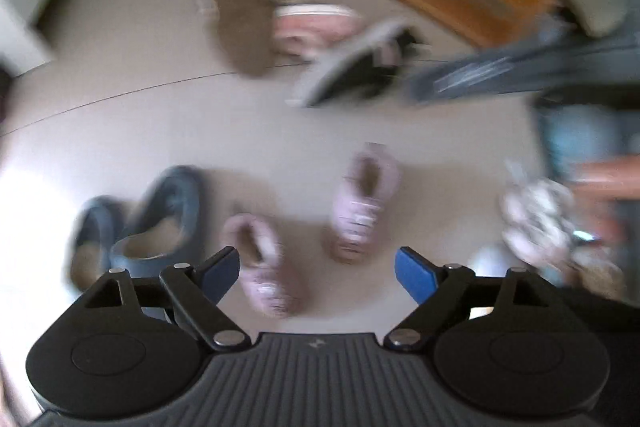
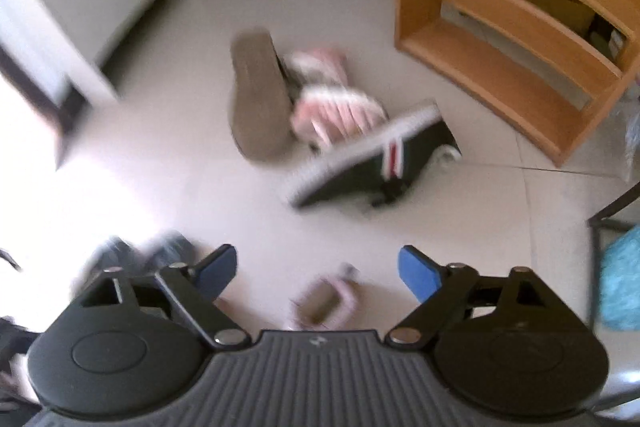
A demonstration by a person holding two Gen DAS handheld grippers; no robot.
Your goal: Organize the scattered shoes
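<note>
Standing: nothing is looking sorted yet; every shoe in view is still lying loose on the floor (image 2: 168, 163), so the whole job appears to be remaining.
Left claw (image 1: 318, 273): its jaws are standing spread wide and holding nothing, hanging above the floor.
Right claw (image 2: 318, 273): its jaws are likewise standing spread and gripping nothing.
Pink fuzzy shoes: one pink shoe (image 1: 264, 267) is lying just ahead of the left claw, beside its left finger; its mate (image 1: 362, 203) is sitting a little farther ahead, between the two fingers, apart from the first.
Grey slippers (image 1: 140, 227): the pair is resting to the left of the left claw, the two touching each other.
Far pile: well ahead of both claws, a brown-soled shoe (image 2: 260, 99) is lying sole up against a pink striped pair (image 2: 332, 107), and a black sneaker (image 2: 372, 159) is tipping on its side against them.
Patterned shoe (image 1: 536, 215): something pale and patterned is lying to the right of the left claw; blur is making it hard to tell more.
Shelf (image 2: 500, 27): the wooden shelf is standing ahead and to the right of the right claw, near the far pile; no shoes are showing on its boards, though a box-like thing is sitting deep inside.
Remaining: judging from this, each pair is needing pairing and carrying to the shelf.
</note>
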